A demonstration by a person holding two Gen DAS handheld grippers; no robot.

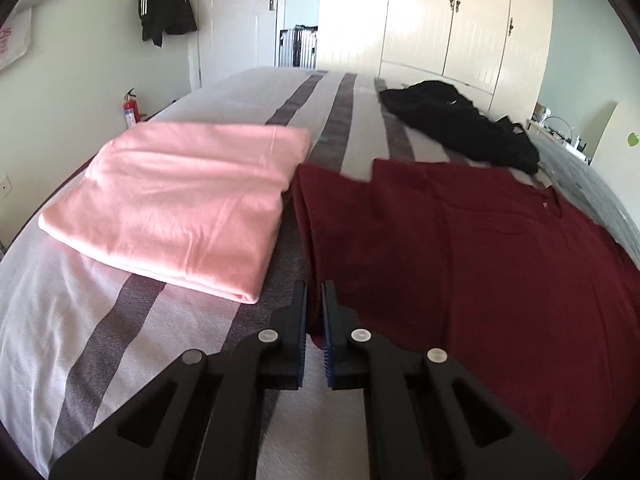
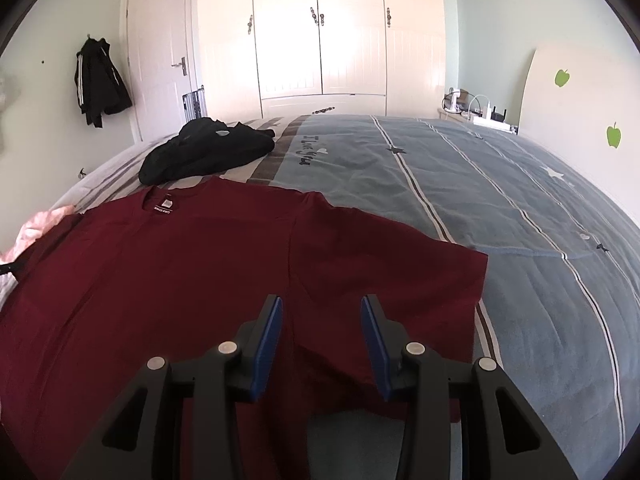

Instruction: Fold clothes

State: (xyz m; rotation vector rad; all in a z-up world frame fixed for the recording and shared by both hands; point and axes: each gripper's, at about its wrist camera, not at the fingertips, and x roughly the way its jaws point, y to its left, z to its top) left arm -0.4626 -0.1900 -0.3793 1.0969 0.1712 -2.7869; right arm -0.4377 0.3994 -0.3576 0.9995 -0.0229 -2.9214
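While my left gripper [image 1: 314, 294] sits at the near left edge of the maroon T-shirt [image 1: 460, 264], its jaws are drawn almost together, with only a thin slit between the blue pads [image 1: 303, 320], and a fold of the shirt's hem appears to run up into that slit, though I cannot say for sure that the pads pinch it. It tilts down toward the bed [image 1: 80, 320], its black fingers reaching forward along the shirt's left side. My right gripper [image 2: 322, 308] stands partly open over the shirt's near hem, its blue pads [image 2: 270, 344] apart with maroon cloth showing between and beneath them and neither pad pressing on it; it also points down at a slant. The maroon T-shirt lies spread flat on the bed, collar and label [image 2: 163, 205] on the far side from me, one short sleeve out over the blue quilt [image 2: 500, 216]. Just left of the shirt, touching its edge, rests a folded pink garment [image 1: 176, 204]. Beyond the shirt's collar lies a crumpled black garment [image 1: 456, 130]. Well past the shirt stand the cream wardrobe doors [image 2: 320, 40], with a dark jacket [image 2: 100, 80] hanging on the wall to their left.
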